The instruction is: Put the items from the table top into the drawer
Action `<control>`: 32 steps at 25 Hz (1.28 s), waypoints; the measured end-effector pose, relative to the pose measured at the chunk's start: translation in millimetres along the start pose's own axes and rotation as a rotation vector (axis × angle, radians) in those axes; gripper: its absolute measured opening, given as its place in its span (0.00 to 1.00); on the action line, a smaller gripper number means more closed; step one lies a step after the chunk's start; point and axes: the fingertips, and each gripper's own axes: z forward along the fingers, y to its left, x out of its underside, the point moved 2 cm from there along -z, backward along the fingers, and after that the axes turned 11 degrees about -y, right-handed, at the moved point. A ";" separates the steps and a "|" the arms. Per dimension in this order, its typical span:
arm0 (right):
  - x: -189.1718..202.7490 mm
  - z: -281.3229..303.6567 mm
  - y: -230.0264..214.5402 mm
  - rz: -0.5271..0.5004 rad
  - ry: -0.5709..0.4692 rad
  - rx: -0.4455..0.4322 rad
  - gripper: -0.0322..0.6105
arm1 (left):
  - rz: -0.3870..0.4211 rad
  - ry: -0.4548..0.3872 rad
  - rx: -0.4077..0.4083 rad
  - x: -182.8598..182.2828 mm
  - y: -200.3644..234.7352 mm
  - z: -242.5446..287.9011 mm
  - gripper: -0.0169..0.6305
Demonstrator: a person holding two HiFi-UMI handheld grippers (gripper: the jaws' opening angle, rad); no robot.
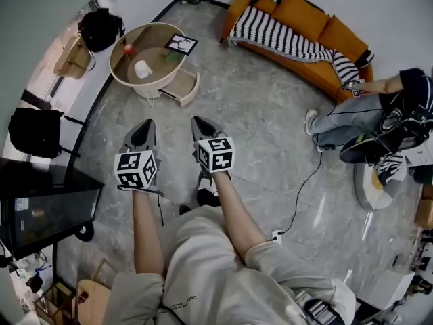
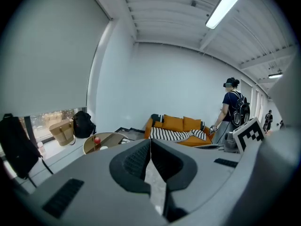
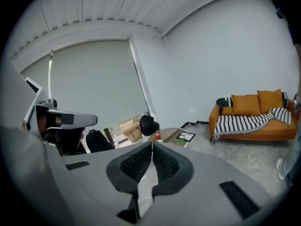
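a round table (image 1: 154, 40) with a pale rim and a glossy brown top is standing at the upper left of the head view. it is carrying a small red ball-shaped item (image 1: 128, 49), a white cylindrical item (image 1: 142, 69), a green item (image 1: 173, 57) of unclear shape, and a black-framed picture (image 1: 181, 44) lying flat near its far edge. a pale drawer (image 1: 181, 87) is hanging pulled open under the table's right side. both grippers are hovering well apart from the table, over a polished grey stone-look floor (image 1: 270, 127), and are pointing toward it. the left gripper (image 1: 144, 131) is showing dark ribbed pads meeting at the tips, with nothing between them. the right gripper (image 1: 202, 128) is closed in the same way and is gripping nothing. each smooth grey moulded shell is bearing black-and-white square markers. a line of print on the person's grey garment (image 1: 179, 302) is too small to read. an orange sofa (image 1: 304, 15) under a black-and-white striped blanket (image 1: 270, 36) is standing along the far wall.
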 end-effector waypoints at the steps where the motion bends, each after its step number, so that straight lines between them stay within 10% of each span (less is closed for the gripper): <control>1: -7.8 8.2 -8.4 0.003 -0.009 -0.006 0.11 | 0.004 -0.008 -0.001 -6.8 -0.2 11.5 0.06; 14: -48.5 61.8 -104.3 0.103 -0.096 0.021 0.11 | 0.045 -0.027 -0.021 -29.0 1.9 111.6 0.06; 20: -52.9 75.3 -110.2 0.320 -0.238 -0.130 0.11 | -0.045 -0.035 -0.003 -12.6 10.7 135.7 0.06; 32: -76.0 200.3 -158.1 0.089 -0.086 -0.050 0.11 | -0.183 -0.022 -0.038 -7.1 95.0 241.6 0.06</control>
